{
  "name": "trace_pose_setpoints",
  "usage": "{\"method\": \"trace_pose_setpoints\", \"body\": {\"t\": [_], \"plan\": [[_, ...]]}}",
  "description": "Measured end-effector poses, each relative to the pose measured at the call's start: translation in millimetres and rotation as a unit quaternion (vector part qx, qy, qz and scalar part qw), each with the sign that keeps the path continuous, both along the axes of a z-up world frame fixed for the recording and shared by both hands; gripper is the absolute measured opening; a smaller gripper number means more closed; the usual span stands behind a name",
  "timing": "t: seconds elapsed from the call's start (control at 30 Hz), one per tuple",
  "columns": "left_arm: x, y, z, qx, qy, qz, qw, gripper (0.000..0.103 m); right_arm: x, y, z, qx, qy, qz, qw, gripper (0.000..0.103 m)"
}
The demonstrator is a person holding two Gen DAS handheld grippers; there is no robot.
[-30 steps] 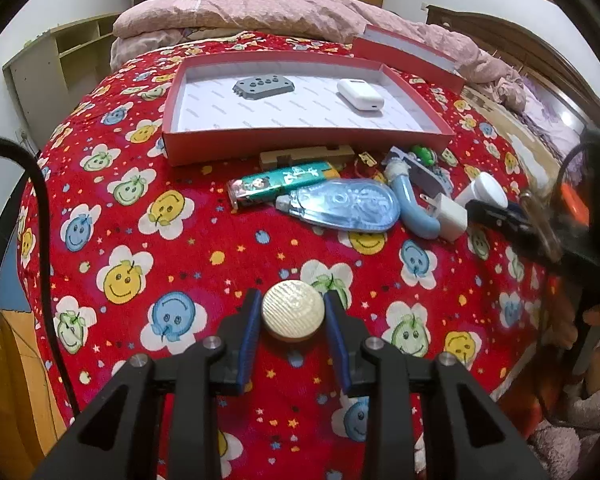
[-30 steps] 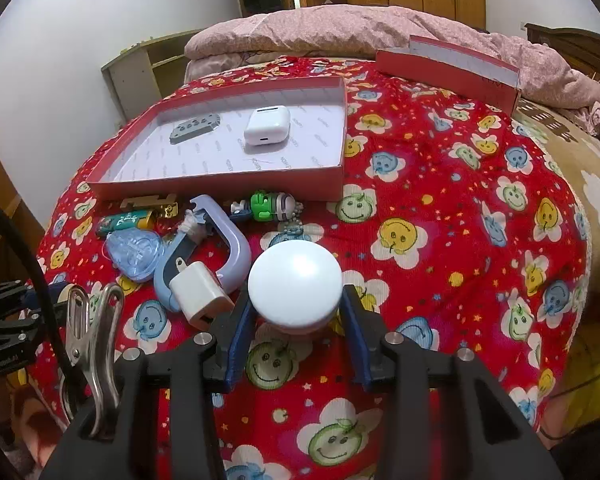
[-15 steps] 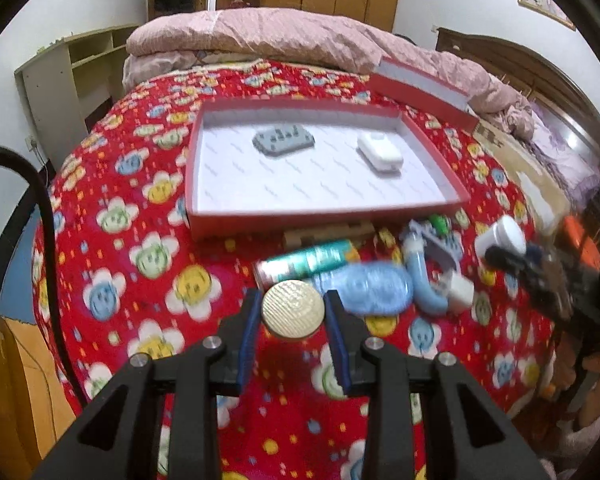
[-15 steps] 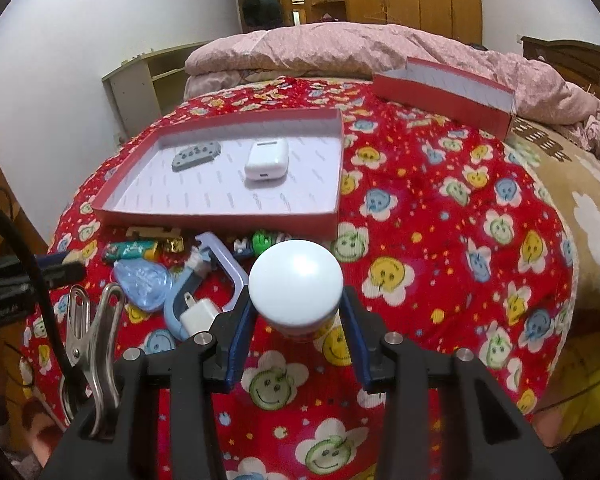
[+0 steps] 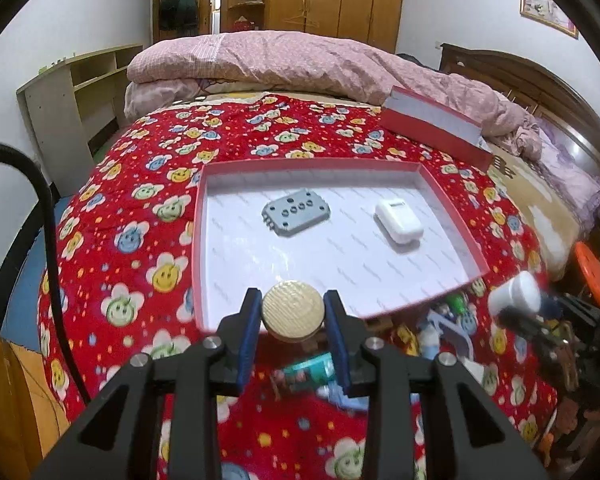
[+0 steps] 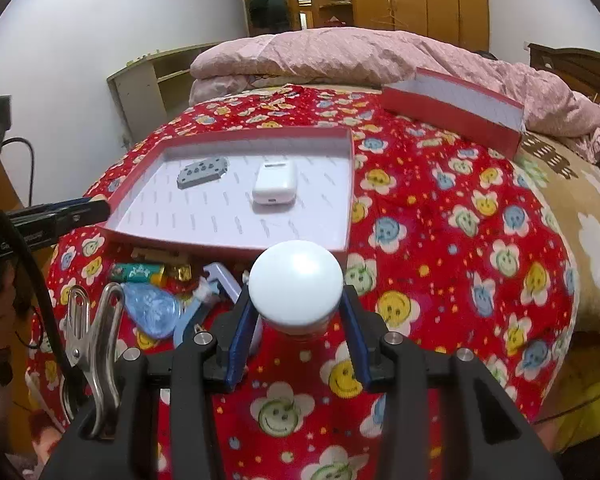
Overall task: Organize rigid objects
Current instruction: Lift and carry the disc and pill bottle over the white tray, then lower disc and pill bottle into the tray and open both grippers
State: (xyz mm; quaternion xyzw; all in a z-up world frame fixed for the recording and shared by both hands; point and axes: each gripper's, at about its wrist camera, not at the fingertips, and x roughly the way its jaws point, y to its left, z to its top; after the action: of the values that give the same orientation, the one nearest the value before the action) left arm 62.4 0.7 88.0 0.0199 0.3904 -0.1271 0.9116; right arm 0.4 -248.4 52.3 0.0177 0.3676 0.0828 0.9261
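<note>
Holding grey button pad [image 5: 296, 217], white case [image 5: 399, 222]: red tray [image 5: 198, 216]. Left gripper [image 5: 293, 322] clamps gold cap [image 5: 293, 311]; right gripper [image 6: 296, 318] clamps white jar [image 6: 296, 282].

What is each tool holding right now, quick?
Left tool: closed on the round gold-capped jar.
Right tool: closed on the white-lidded jar.

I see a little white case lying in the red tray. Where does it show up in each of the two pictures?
Left wrist view: the white case lies in the right half of the red tray, right of the grey button pad.
Right wrist view: the white case sits near the tray's middle, again right of the grey button pad.
Shared landmark: the red tray.
</note>
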Motion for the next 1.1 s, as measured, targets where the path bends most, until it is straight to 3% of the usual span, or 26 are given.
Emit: {"method": "trace_pose_setpoints", "body": {"t": [0.53, 1.1], "plan": [[56.2, -8.7, -23.7, 0.018, 0.028, 0.011, 0.9994, 0.033, 46.9, 2.5, 18.9, 0.008, -0.004, 0.011, 1.000, 0.042], [81.6, -12.8, -44.4, 0.019, 0.052, 0.022, 0.9982, 0.033, 93.1, 15.8, -4.1, -0.008, 0.020, 0.020, 1.000, 0.042]]}}
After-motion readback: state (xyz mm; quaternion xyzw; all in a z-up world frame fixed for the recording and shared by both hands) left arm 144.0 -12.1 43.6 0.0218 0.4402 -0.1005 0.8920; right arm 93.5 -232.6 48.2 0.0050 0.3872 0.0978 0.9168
